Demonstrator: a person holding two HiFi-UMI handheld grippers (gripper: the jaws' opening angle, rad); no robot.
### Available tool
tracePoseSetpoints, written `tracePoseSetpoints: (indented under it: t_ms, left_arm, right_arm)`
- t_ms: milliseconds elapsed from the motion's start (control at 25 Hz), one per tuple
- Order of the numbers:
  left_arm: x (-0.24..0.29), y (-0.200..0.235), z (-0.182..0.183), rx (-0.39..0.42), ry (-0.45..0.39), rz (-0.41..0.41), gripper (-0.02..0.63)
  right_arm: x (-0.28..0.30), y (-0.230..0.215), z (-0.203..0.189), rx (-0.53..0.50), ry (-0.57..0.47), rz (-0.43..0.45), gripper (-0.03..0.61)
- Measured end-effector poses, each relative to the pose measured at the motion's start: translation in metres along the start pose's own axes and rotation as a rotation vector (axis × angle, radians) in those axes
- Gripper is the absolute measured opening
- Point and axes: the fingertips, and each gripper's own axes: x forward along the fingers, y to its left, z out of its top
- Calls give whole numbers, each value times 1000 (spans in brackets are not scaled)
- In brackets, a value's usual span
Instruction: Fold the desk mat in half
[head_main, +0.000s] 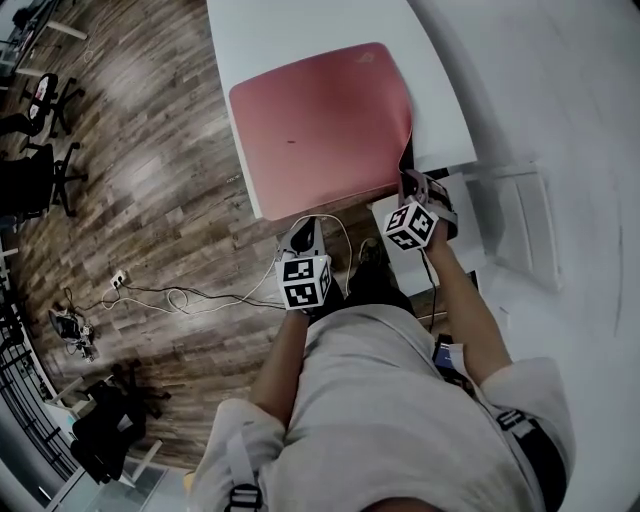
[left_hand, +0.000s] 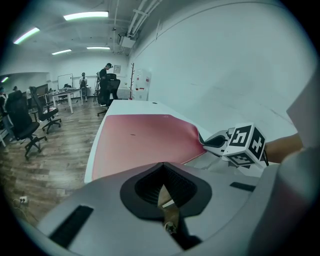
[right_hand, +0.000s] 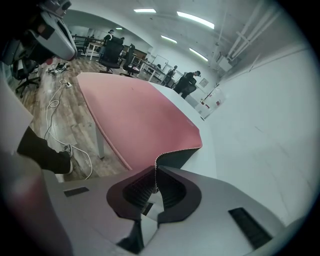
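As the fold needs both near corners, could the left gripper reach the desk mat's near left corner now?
Probably yes: the left gripper, jaws shut and empty, hovers just off the table; nothing blocks that corner of the desk mat.

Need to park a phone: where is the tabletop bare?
Beyond the far edge of the desk mat the white table is bare, as is a strip along its right side. It nearly reaches the left and near edges. The near right corner is crowded: the right gripper pinches it.
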Motion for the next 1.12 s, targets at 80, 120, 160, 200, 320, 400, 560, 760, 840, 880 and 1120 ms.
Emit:
tracePoseSetpoints:
  t_ms: [80, 120, 160, 200, 320, 400, 560, 760, 840, 880, 1120]
  left_arm:
    - [-1, 1, -1, 1, 0, -4, 11]
    - [-2, 0, -1, 1, 0, -6, 11]
    - [-3, 0, -1, 0, 0, -7, 9]
    - [-3, 1, -2, -1, 0, -7, 11]
    - [-5, 3, -3, -6, -3, -6, 11]
    - [-5, 5, -4, -12, -3, 0, 11]
    - [-6, 11, -5, -21, -5, 13, 9]
    - [-8, 17, -6, -41, -1, 24, 11]
    - [-7, 18, -7, -43, 1, 26, 11]
    - [-6, 19, -7, -43, 1, 25, 11]
    - [-7, 16, -6, -38, 5, 20, 11]
  right_arm:
    - [-2, 3, 7, -5, -15, 3, 49]
    - [-3, 5, 10, -8, -23, 7, 49]
    - [-4, 8, 15, -14, -29, 11, 49]
    - [-4, 10, 19, -21, -34, 16, 49]
    - [-3, 19, 28, -42, -44, 34, 49]
    - [-3, 25, 33, -54, -51, 46, 49]
    - [-1, 35, 41, -78, -67, 70, 49]
    - [-4, 44, 46, -115, -79, 94, 49]
    - [-3, 50, 49, -128, -85, 105, 49]
    - [-3, 53, 49, -133, -86, 110, 49]
    - [-8, 66, 52, -149, -97, 134, 49]
